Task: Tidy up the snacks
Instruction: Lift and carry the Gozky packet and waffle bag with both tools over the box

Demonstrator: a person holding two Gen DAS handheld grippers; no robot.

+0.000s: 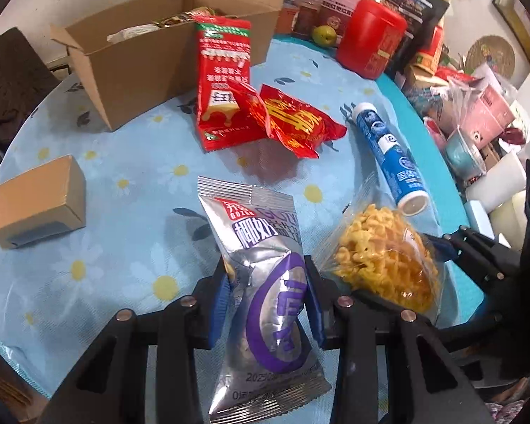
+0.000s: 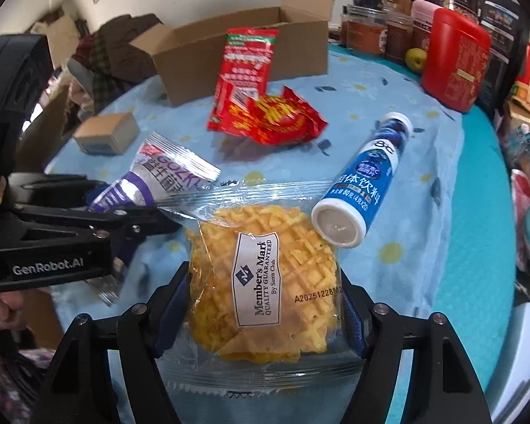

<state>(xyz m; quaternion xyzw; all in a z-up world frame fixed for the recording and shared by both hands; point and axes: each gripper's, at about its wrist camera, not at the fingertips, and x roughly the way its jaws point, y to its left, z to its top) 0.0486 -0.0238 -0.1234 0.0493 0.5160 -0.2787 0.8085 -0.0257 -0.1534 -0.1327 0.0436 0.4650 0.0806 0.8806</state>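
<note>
The left gripper [image 1: 268, 300] has its jaws pinched on the waist of a silver-and-purple snack packet [image 1: 265, 282], the foil creased inward between the blue pads, while the right gripper [image 2: 265, 304] has its jaws closed on both sides of a clear-wrapped yellow waffle cake [image 2: 265, 275], the wrapper pressed in at each pad. Both packets sit low over the near edge of the tabletop [image 1: 130, 219], side by side and nearly touching; whether either is clear of the cloth I cannot tell. The foil is slick and puffed with air, so a grip this far down could let it slip or swing. The cake looks brittle, and harder pressure would likely crack it. Moving both hands together risks the wrappers snagging on each other. Just beyond the cake lies a blue-and-white tube [image 2: 360, 183], which a careless sweep could set rolling. Farther back, two red packets [image 1: 258, 116] lean against the open cardboard box [image 1: 152, 56], the likely destination, partly blocking its front. A small closed carton [image 1: 35, 201] lies to the left.
</note>
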